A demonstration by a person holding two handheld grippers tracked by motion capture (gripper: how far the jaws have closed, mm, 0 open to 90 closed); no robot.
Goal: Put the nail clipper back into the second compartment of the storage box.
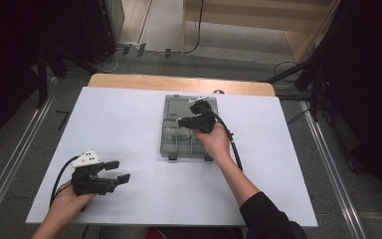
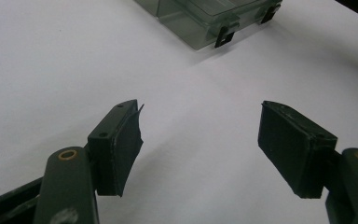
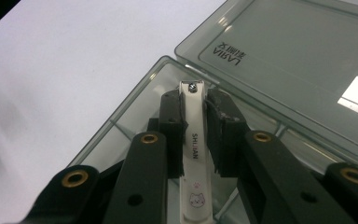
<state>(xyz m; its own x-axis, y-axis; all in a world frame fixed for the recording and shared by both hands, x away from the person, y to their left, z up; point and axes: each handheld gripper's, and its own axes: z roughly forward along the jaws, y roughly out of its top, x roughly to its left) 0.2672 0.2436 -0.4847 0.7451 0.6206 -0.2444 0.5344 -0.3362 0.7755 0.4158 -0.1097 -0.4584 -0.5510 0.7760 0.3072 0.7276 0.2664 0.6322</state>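
Observation:
A smoky grey see-through compartment box [image 1: 171, 142] lies open in the middle of the white table, its lid [image 3: 298, 51] folded back flat. My right gripper [image 3: 194, 98] hangs over the box's compartments [image 3: 130, 112], shut on a white nail clipper [image 3: 193, 140] with a small cat face printed on it. In the high view the right gripper [image 1: 181, 121] sits above the box's middle. At the table's near left, my left gripper [image 1: 118, 171] rests low and open, with nothing between its jaws [image 2: 200, 149]. The box's latched front edge [image 2: 205, 18] lies well ahead of it.
The white table top [image 1: 129, 119] has bare room to the left and right of the box. A wooden strip [image 1: 179, 82] runs along the far edge. Dark stands and cables surround the table on the floor.

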